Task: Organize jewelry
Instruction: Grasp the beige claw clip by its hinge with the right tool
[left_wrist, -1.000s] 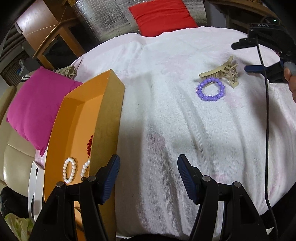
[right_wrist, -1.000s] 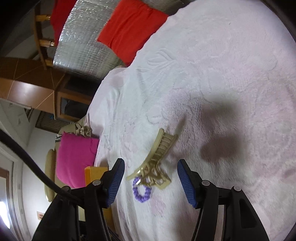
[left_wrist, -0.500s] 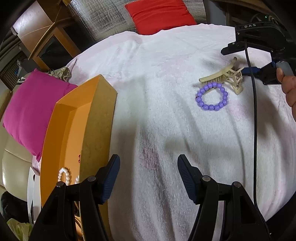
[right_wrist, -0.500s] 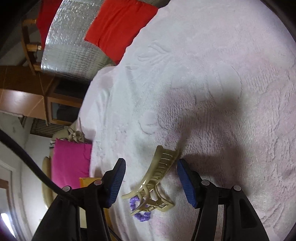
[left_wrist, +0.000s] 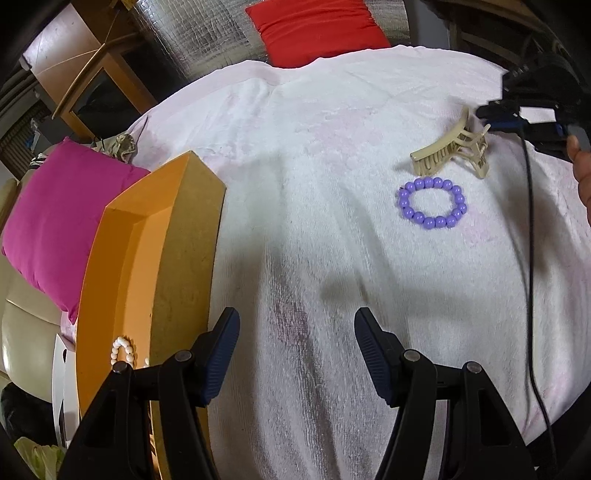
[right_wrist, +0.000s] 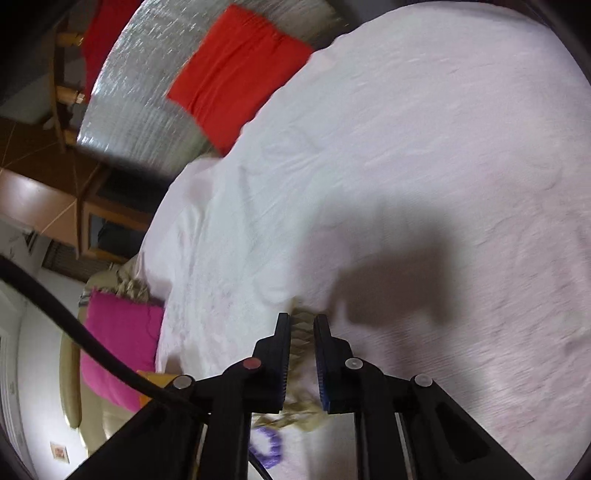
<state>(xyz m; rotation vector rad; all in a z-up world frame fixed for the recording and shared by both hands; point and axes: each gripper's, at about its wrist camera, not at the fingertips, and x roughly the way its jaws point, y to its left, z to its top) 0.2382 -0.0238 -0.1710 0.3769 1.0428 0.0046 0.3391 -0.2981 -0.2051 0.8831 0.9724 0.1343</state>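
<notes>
right gripper (right_wrist: 301, 354): jaws narrowed onto the hair clip (left_wrist: 448, 155), one toothed arm between the pads; view blurred, so firmness of the pinch not certain.
left gripper (left_wrist: 295, 354): jaws wide, nothing between them, low centre of the left view, above bare towel (left_wrist: 314, 147).
hair clip, place: upper right of the left view, on the towel, just above the purple bracelet (left_wrist: 432, 202); in the right view only a beige strip shows between the pads, rest hidden behind the fingers.
hair clip, handling: judged light, stiff plastic, smooth and a bit slippery; teeth thin and likely to snap under a hard squeeze; spring hinge may open the claw if pressed at the tail end.
hair clip, where to hold: best across the solid spine of one arm, near the hinge, not on the tooth tips.
purple bracelet, place: lying flat as a ring, right of centre in the left view; lower centre in the right view, partly hidden.
purple bracelet, handling: judged light, round beads on elastic, floppy; likely to roll off pads, so pinch across one side of the ring.
orange tray (left_wrist: 122, 258): left of the left view, just beside the left gripper; white bead bracelet (left_wrist: 123, 350) inside, low in the frame.
step in hand: judged lift of clip toward tray.
</notes>
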